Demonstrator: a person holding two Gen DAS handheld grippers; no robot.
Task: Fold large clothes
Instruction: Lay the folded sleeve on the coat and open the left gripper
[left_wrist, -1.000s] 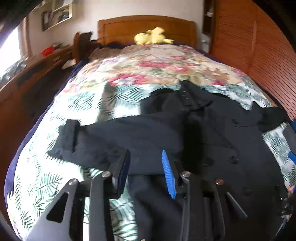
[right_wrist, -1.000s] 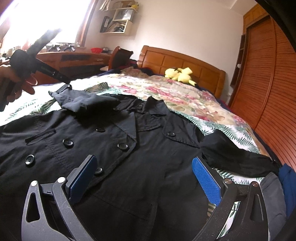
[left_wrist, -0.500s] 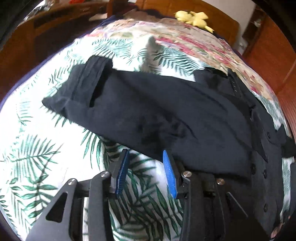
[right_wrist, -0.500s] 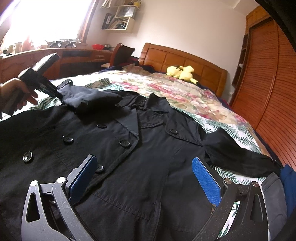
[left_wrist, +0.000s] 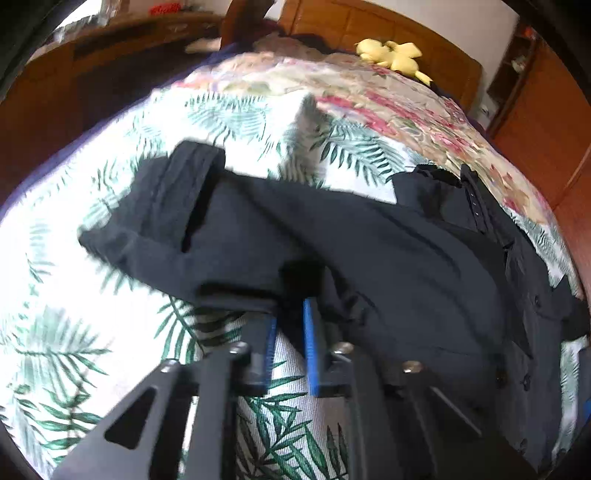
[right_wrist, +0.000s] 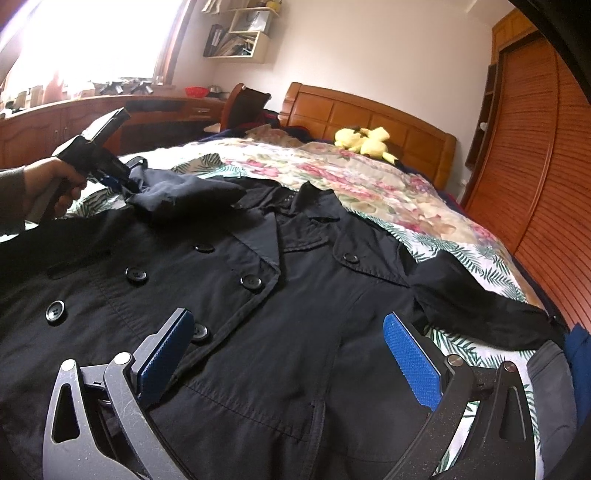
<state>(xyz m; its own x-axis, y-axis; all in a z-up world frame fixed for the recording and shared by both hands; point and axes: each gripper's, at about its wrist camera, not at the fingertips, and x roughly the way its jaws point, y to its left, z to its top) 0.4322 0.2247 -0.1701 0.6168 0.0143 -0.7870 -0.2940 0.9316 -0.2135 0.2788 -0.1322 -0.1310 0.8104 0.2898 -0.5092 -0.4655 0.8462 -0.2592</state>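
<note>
Left tool (left_wrist: 290, 314) pinches the matte black coat sleeve (left_wrist: 221, 236) (round-buttoned), right tool (right_wrist: 288, 354) spread wide

Black coat (right_wrist: 280, 325); palm-leaf and floral bedspread (left_wrist: 258, 122); yellow plush toy (right_wrist: 364, 142)

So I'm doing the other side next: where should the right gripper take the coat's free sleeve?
Probably at the cuff end of the free sleeve. It lies flat across the leaf-print bedspread, clear of the coat body. Bring the open right gripper from the outer bed edge, one finger under the hem, then carry it inward, mirroring the left gripper.
</note>
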